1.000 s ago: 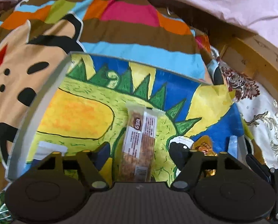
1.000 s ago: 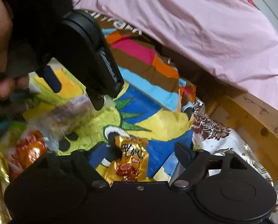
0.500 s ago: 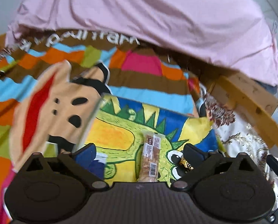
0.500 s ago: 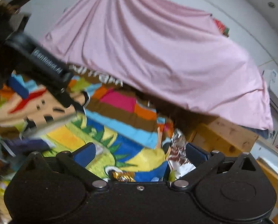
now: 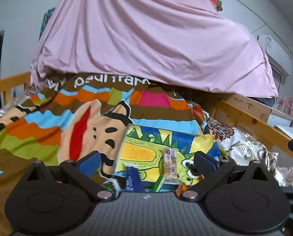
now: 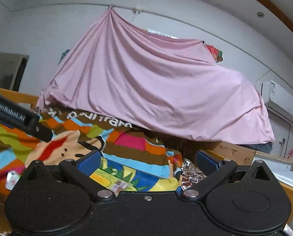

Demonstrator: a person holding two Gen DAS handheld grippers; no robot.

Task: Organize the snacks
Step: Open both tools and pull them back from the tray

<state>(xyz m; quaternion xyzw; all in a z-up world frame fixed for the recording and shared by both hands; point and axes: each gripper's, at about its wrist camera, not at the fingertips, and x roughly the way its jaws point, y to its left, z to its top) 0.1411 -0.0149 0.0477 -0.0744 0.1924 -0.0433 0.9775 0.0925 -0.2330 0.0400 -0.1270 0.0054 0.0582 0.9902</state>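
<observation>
The left hand-held gripper point(image 5: 146, 162) was spread wide with nothing in it, and same deal for the right hand-held gripper point(image 6: 147, 162). The snack bar point(image 5: 169, 164) sat at about 1 o'clock from the left one, lying flat in the dinosaur tray point(image 5: 156, 137) on the bed, long axis running roughly 12 to 6. Left looked nearer to me. A blue packet point(image 5: 132, 179) lay near 6 o'clock by the tray's front edge, can't tell if it's inside.
</observation>
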